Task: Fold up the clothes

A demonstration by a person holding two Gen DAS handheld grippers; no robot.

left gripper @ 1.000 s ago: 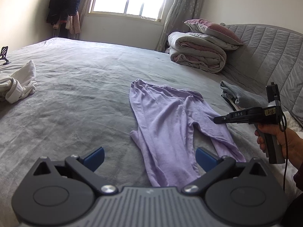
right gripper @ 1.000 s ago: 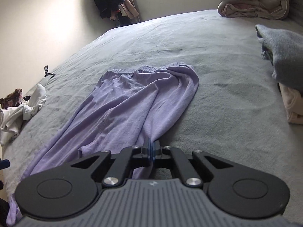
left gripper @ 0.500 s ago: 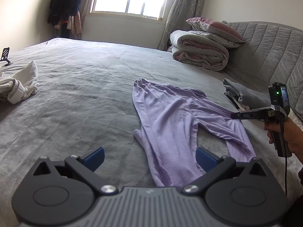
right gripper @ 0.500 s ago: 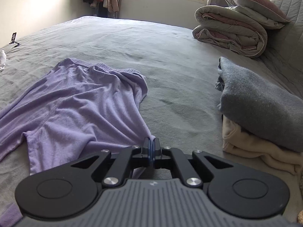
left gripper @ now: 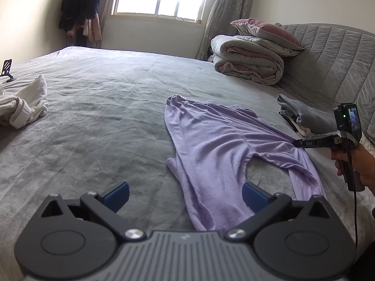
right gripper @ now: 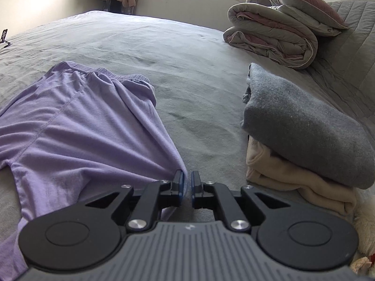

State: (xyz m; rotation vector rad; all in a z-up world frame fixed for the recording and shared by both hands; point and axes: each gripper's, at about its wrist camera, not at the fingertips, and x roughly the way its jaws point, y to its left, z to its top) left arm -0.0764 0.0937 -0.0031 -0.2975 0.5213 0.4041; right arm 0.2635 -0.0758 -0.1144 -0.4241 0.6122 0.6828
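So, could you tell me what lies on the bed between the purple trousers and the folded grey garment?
Nothing: in the right wrist view only bare grey bedcover lies between the purple trousers and the grey garment.

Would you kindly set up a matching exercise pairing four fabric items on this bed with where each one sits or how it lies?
Items:
1. purple trousers
2. grey folded garment
3. white clothes
4. rolled duvet

Descriptions:
A. crumpled at the far left of the bed
B. stacked on a beige folded piece
C. spread flat mid-bed
D. under a pillow by the headboard

Pairs: 1-C, 2-B, 3-A, 4-D
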